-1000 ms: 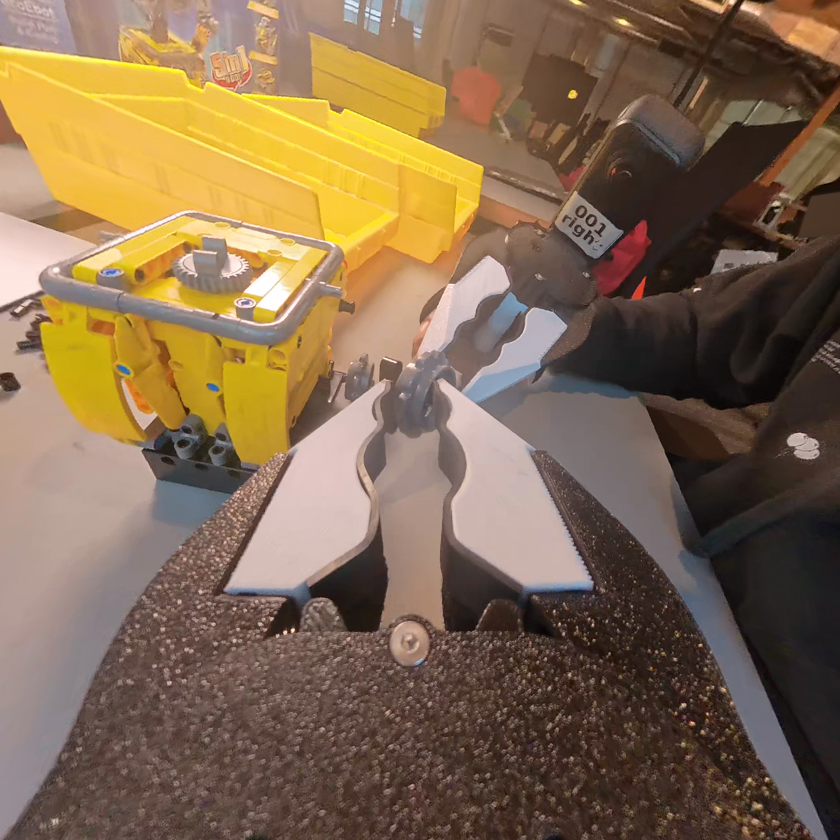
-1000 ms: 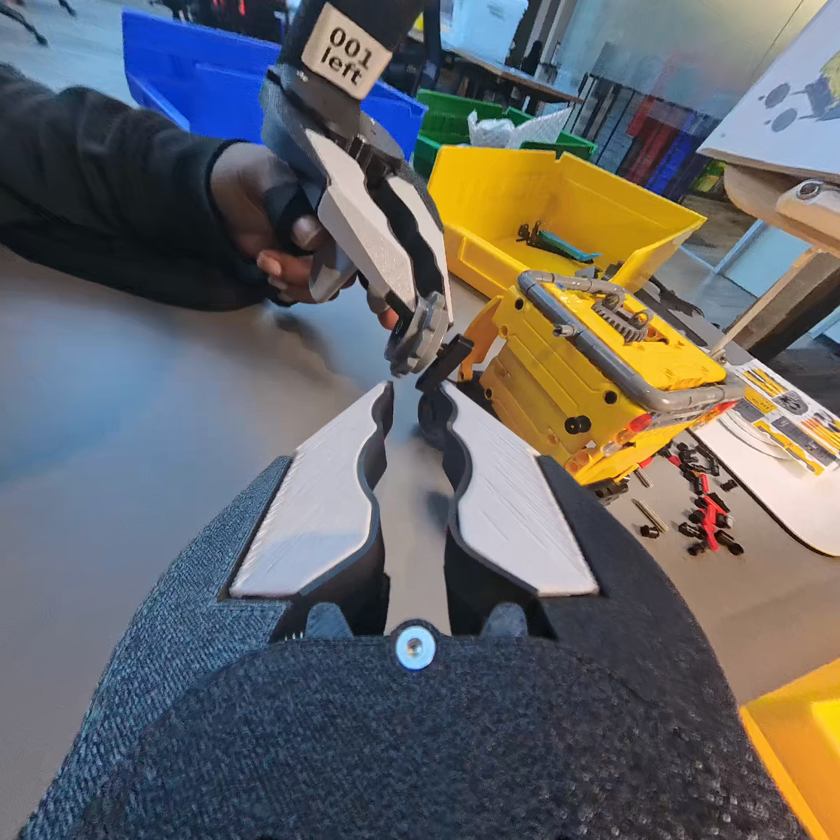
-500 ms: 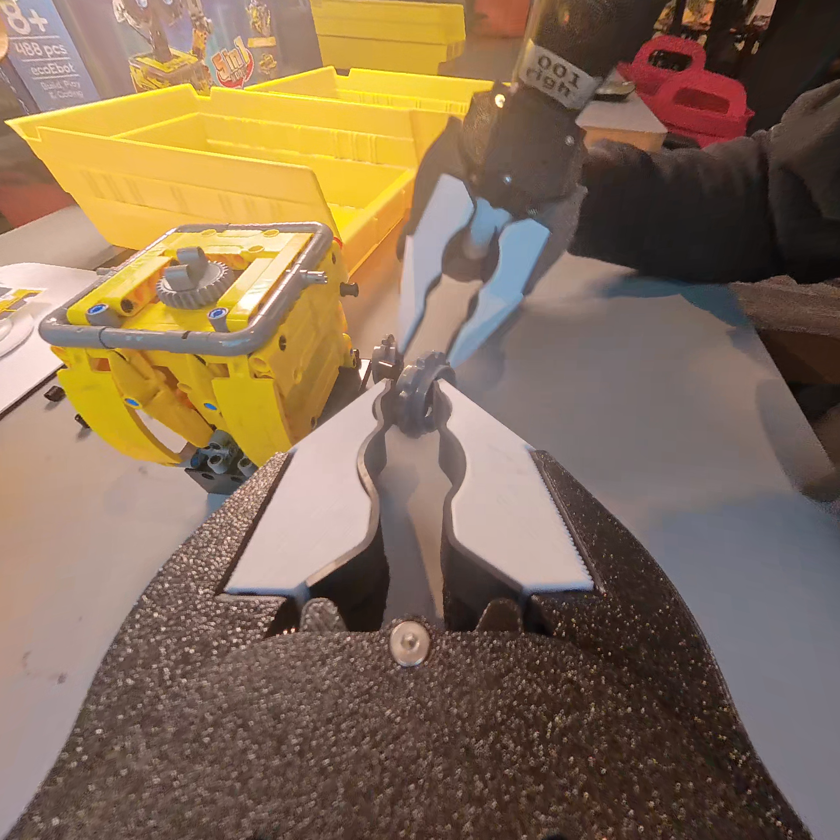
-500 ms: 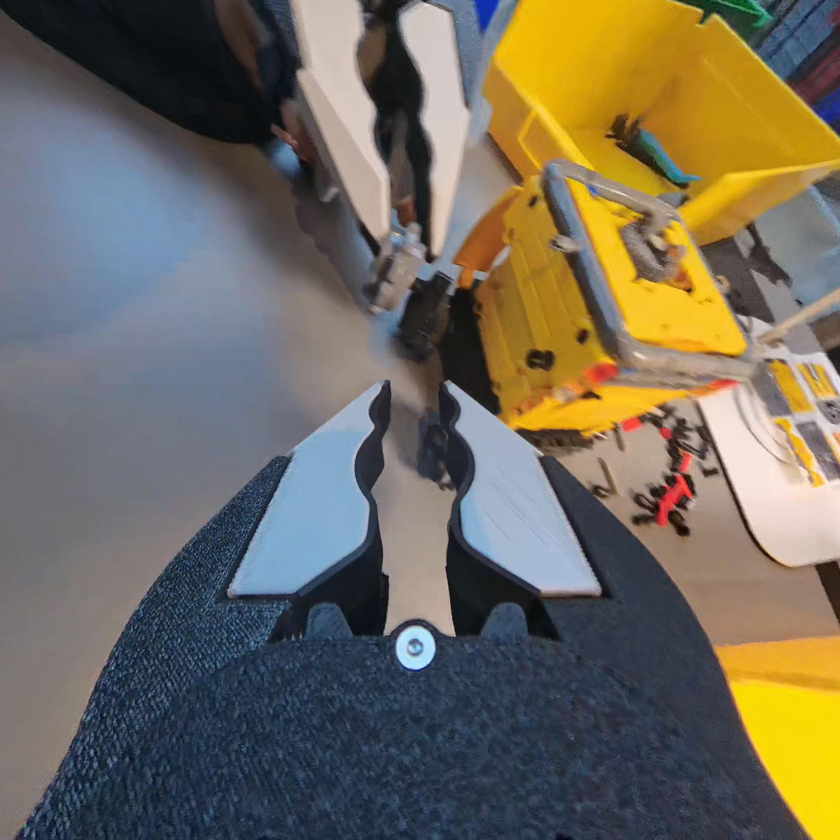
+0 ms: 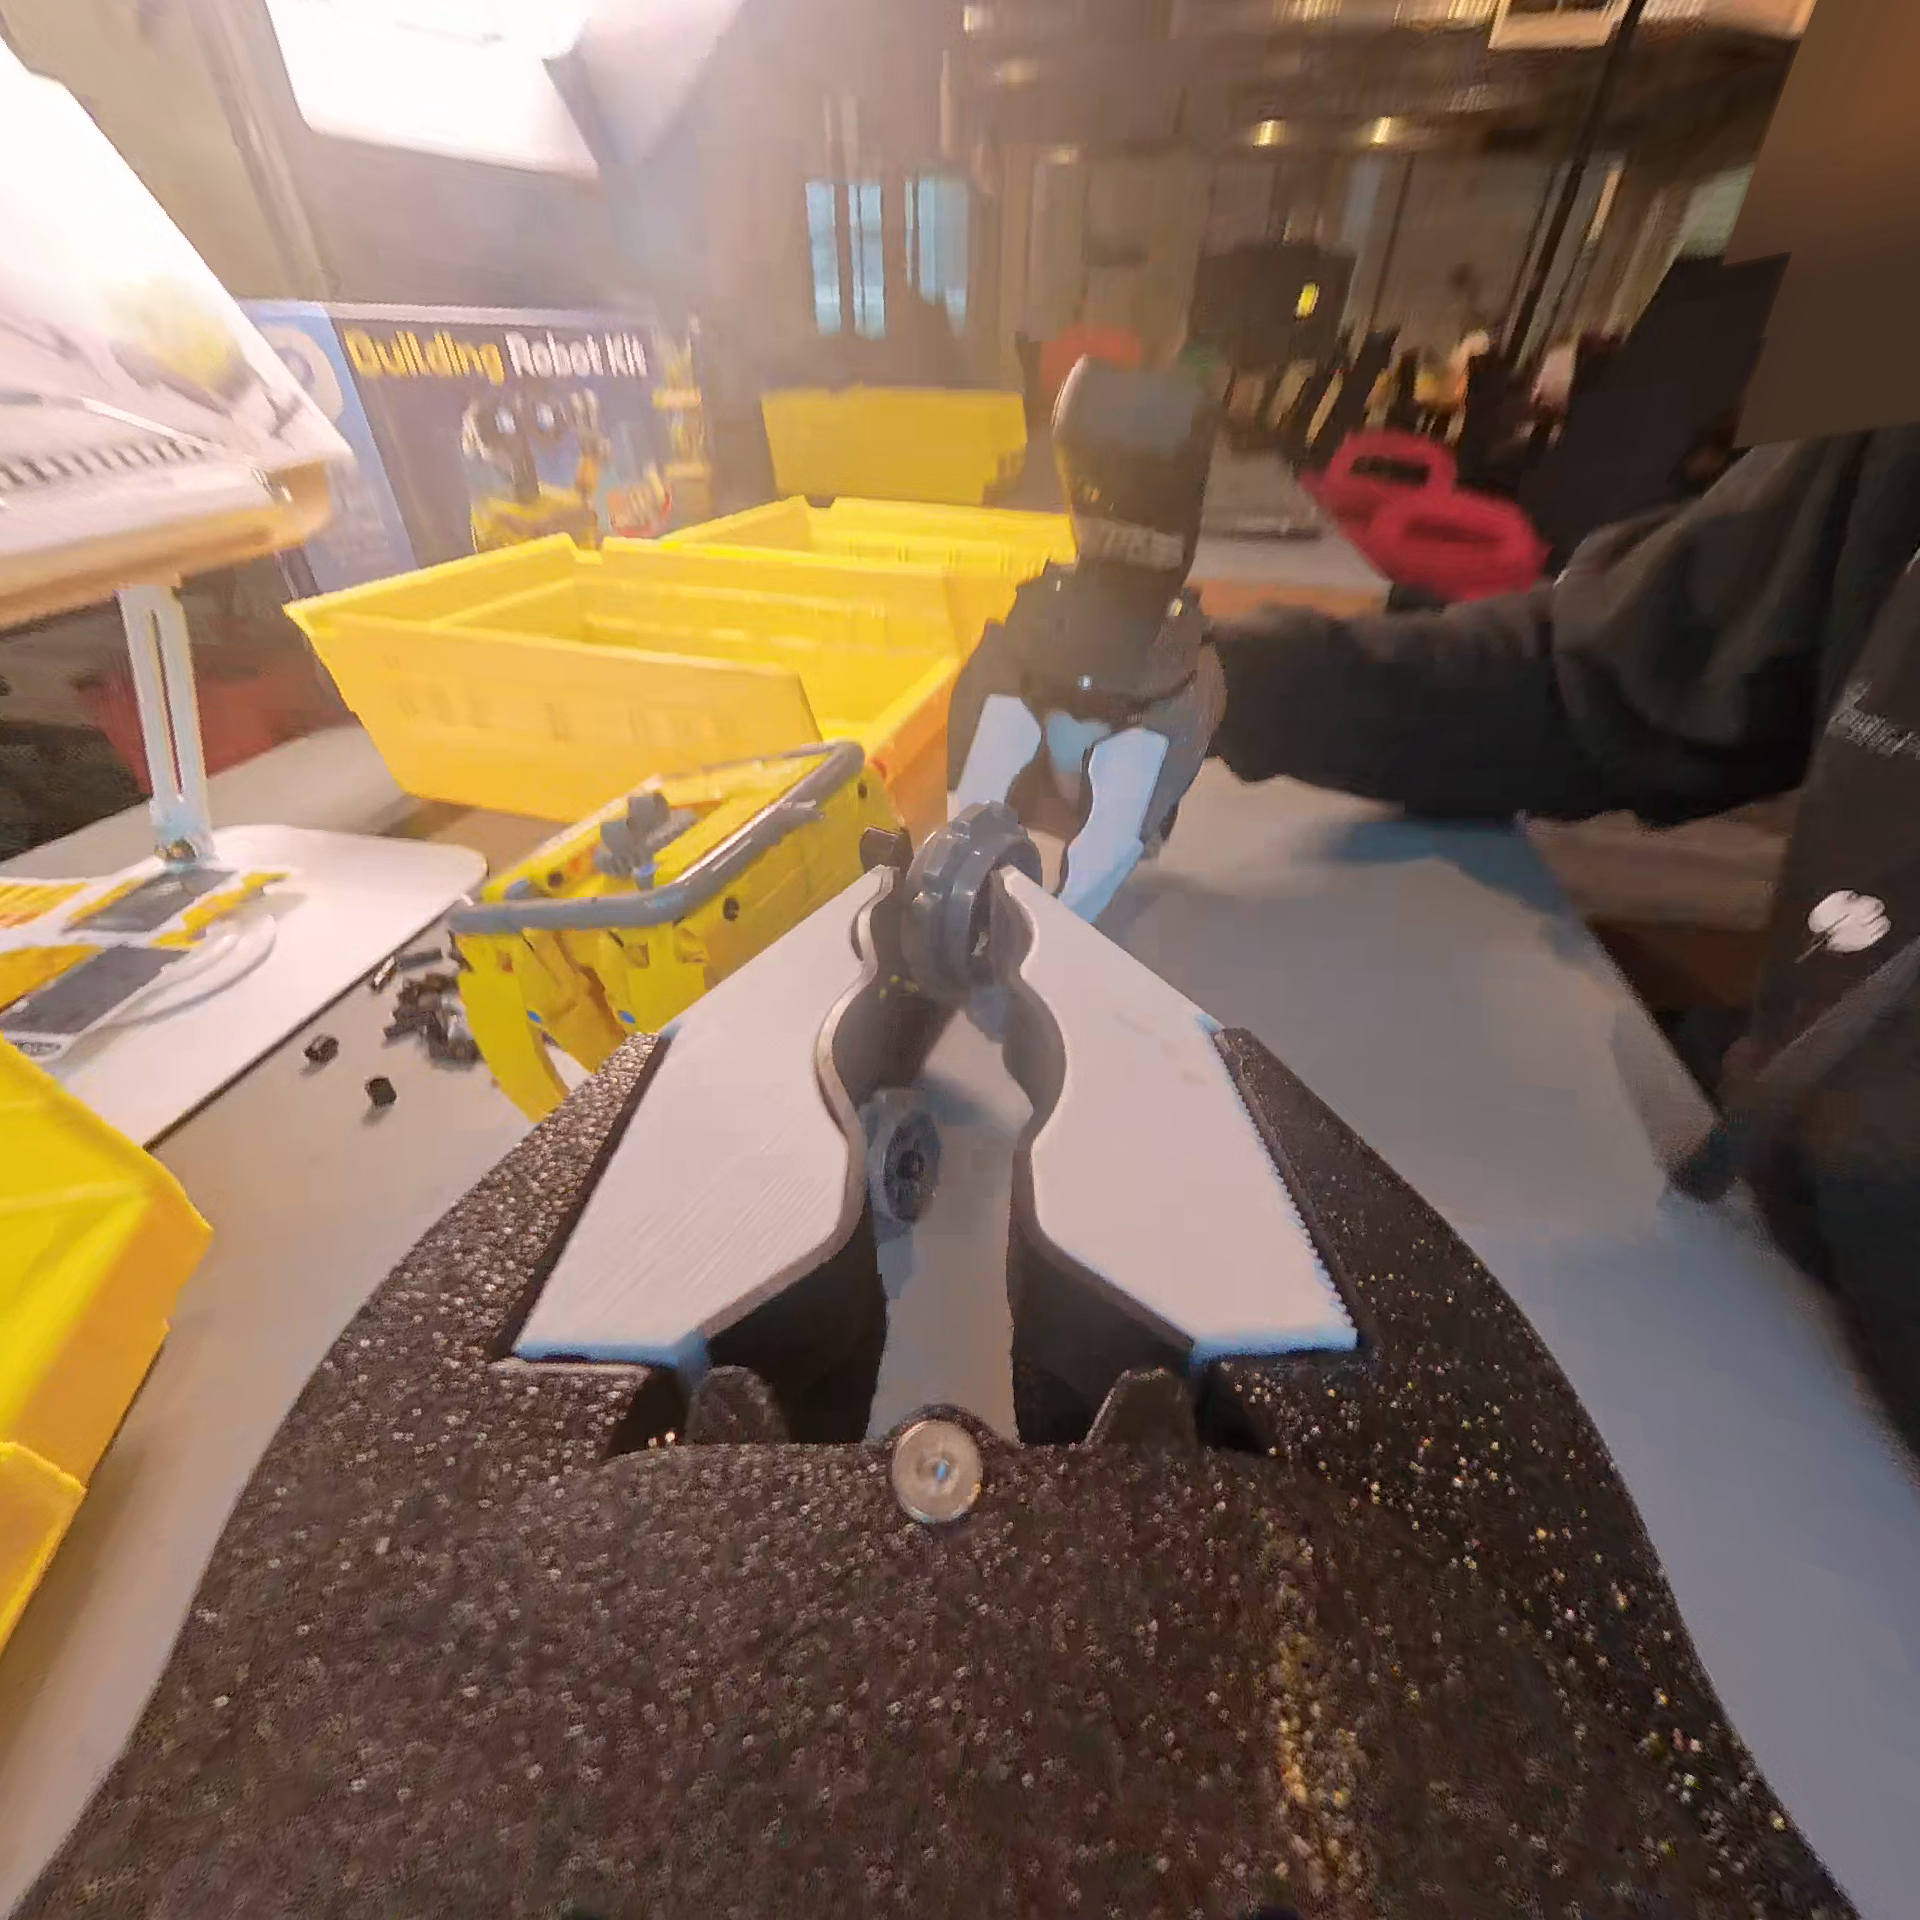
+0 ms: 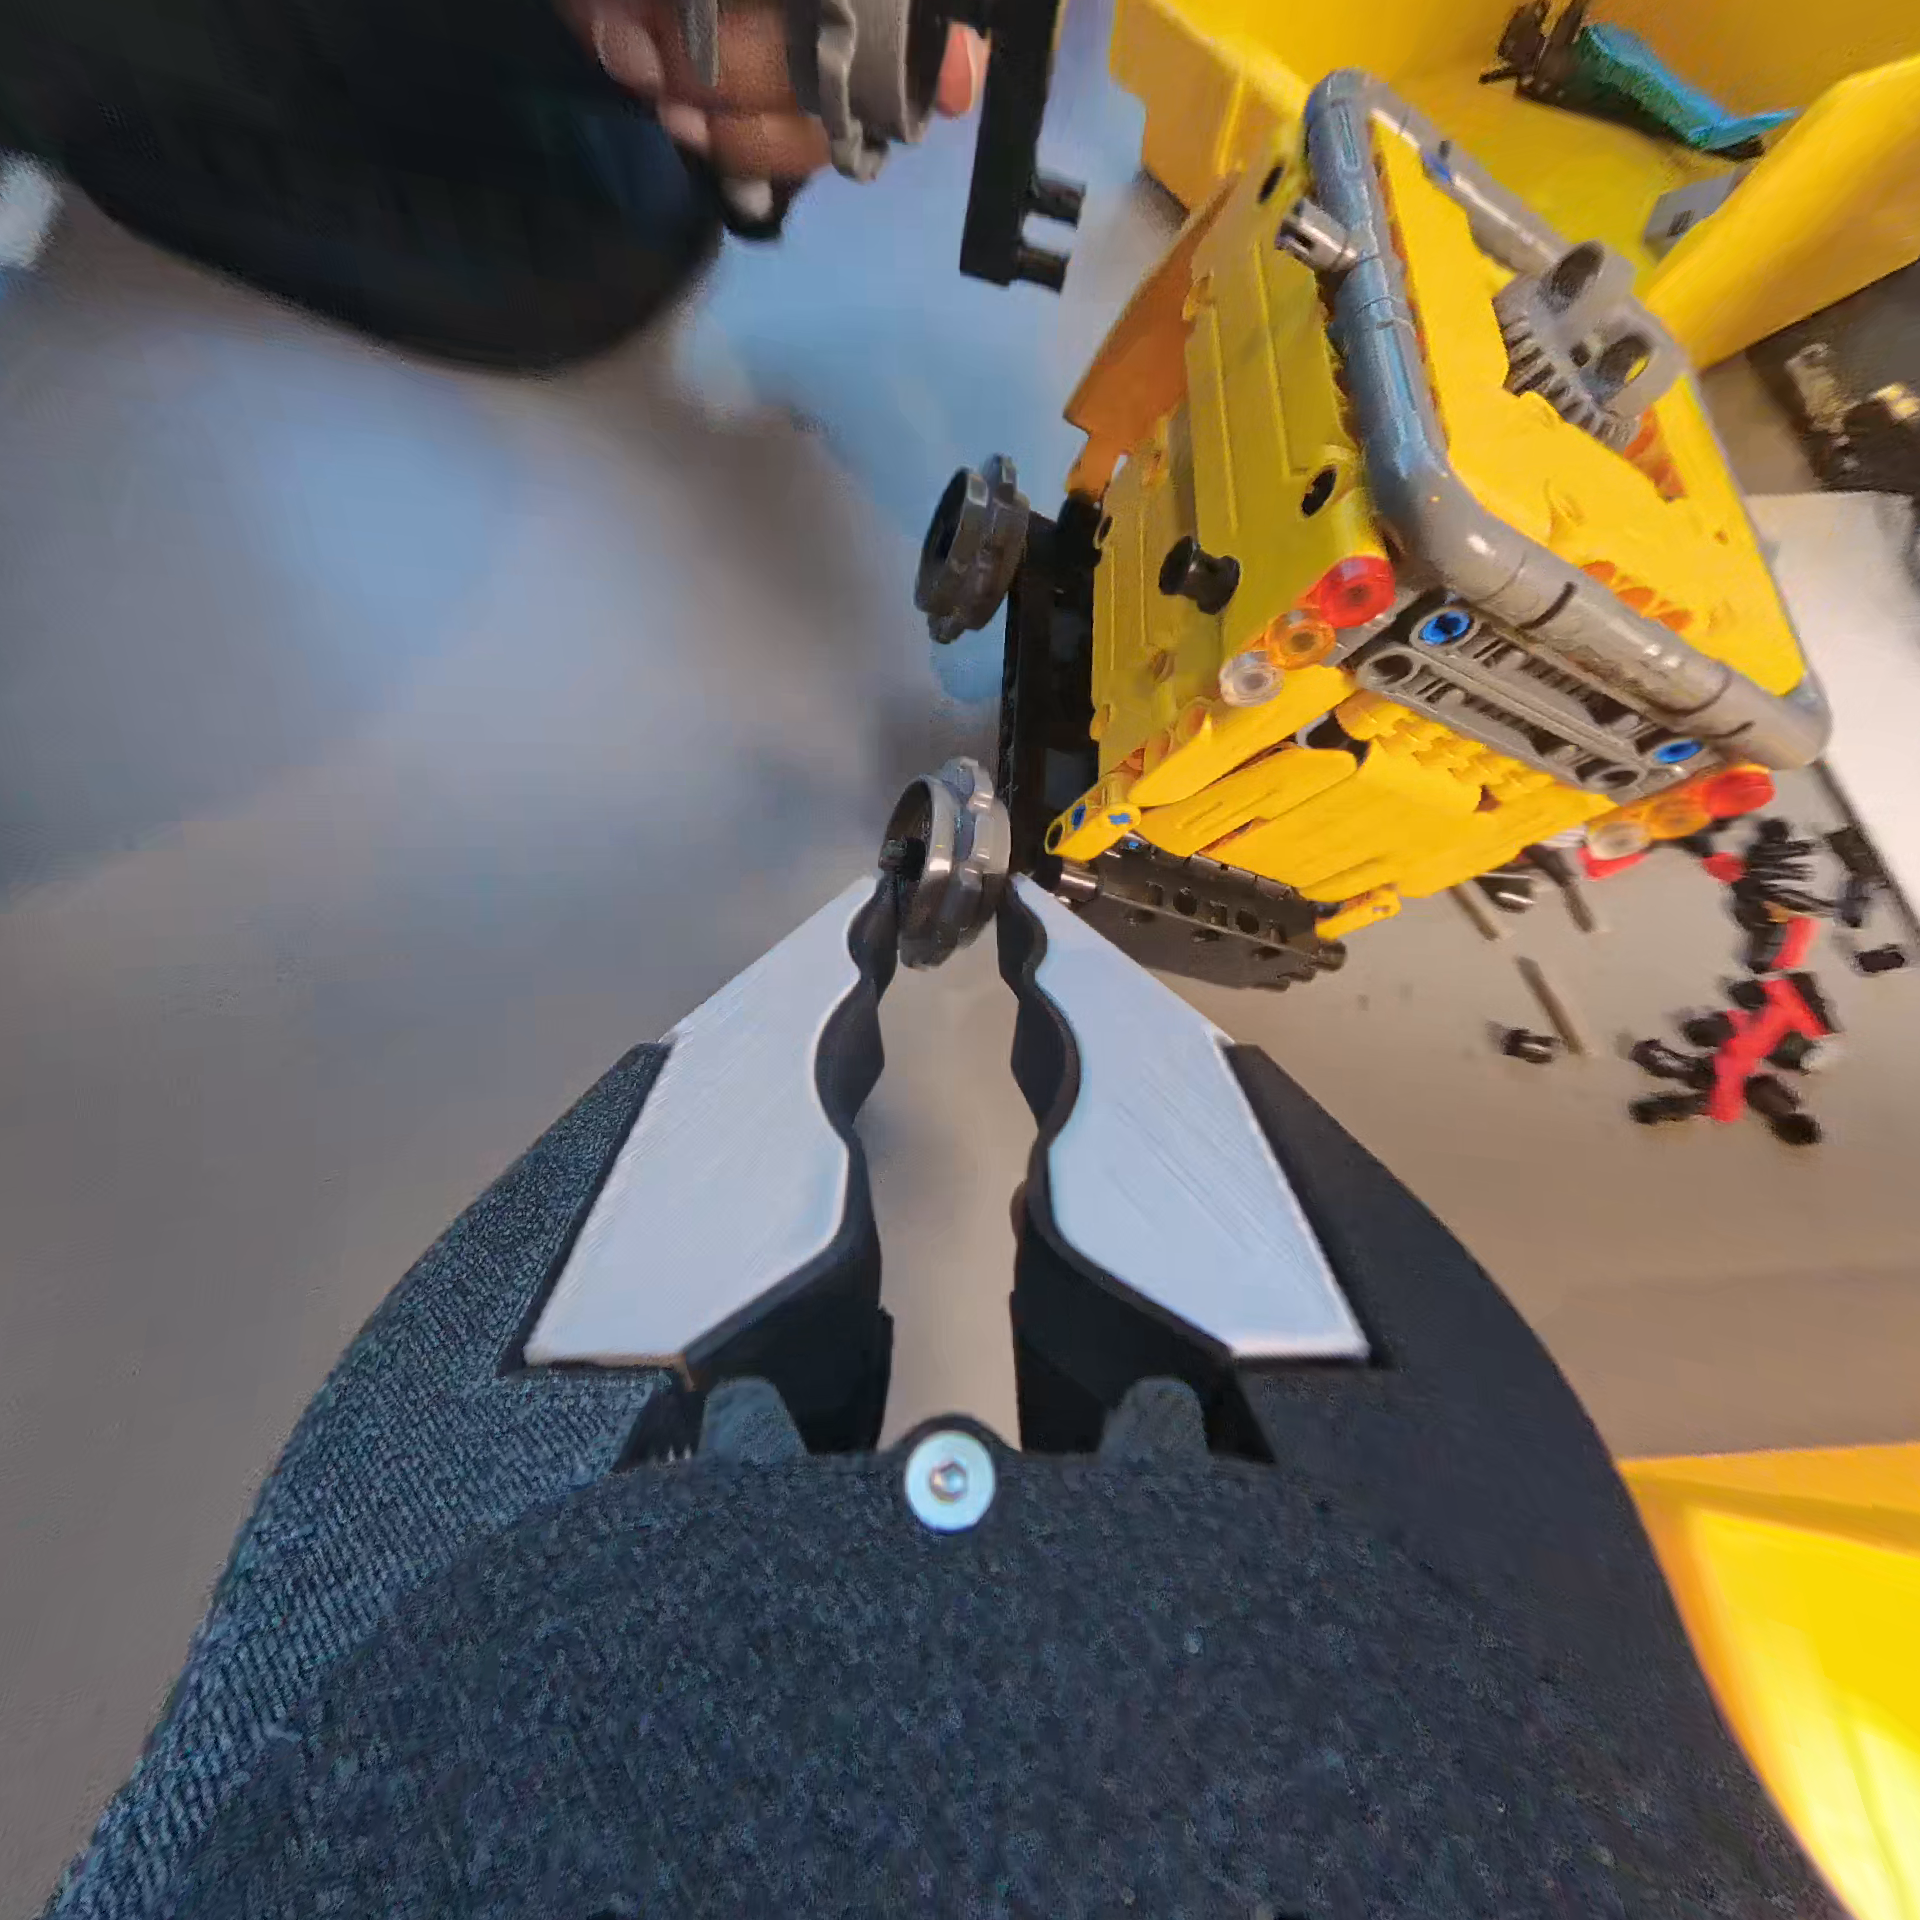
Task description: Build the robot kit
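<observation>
The left tongs (image 5: 954,902) clamp a dark grey plastic wheel hub (image 5: 961,891), ring-shaped with a notched rim, between the tips of their pale, wavy-edged fingers (image 5: 748,1122). Below the gap between those fingers a second small dark hub (image 5: 906,1153) lies on the smooth grey worktop (image 5: 1351,1039).

The right tongs (image 6: 943,902) stand narrowly parted around another grey hub (image 6: 948,857), which sits between their tips; whether the pads press it is hard to say, since that edge is blurred. This hub sits against a black studded beam (image 6: 1049,686) on the near side of the yellow brick-built model (image 6: 1382,644), a blocky body ringed on top by a bent grey tube (image 6: 1455,499) with a toothed gear (image 6: 1569,364). One more dark hub (image 6: 966,545) is fixed farther along the same beam.

To the right of the right tongs, loose black and red pins (image 6: 1745,1049) are scattered on the worktop. Beyond the model stand glossy yellow ribbed plastic bins (image 5: 644,665). Ahead of the left tongs, the right tongs' dark sleeve (image 5: 1507,707) reaches in.
</observation>
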